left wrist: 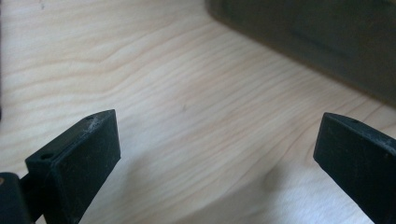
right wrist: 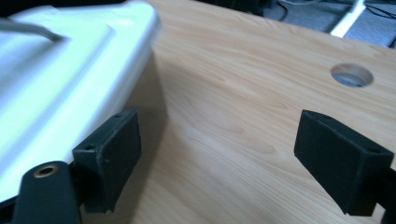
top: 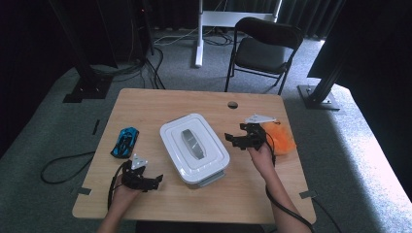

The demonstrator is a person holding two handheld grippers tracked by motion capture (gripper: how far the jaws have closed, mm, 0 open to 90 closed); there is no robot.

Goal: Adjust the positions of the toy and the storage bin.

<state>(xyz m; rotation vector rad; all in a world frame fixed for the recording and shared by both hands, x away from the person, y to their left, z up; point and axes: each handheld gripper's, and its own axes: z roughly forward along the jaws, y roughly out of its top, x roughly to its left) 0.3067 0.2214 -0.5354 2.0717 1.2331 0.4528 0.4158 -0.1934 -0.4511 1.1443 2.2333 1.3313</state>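
A white box (top: 194, 148) with a shut lid and a grey handle (top: 191, 141) stands in the middle of the wooden table (top: 160, 104). My right gripper (top: 233, 141) hovers just right of the box, pointing left at it, jaws wide apart and empty. In the right gripper view the box (right wrist: 60, 79) lies beside the left jaw of my right gripper (right wrist: 217, 154), apart from it. My left gripper (top: 156, 180) sits low near the front left, open and empty. Its own view shows my left gripper (left wrist: 217, 154) over bare wood, with the box's shaded wall (left wrist: 327, 37) ahead.
A blue toy car (top: 125, 141) lies left of the box. An orange soft thing (top: 282, 138) lies behind my right hand near the table's right edge. A round hole (top: 232, 104) is at the table's far edge. A black chair (top: 265, 48) stands beyond the table.
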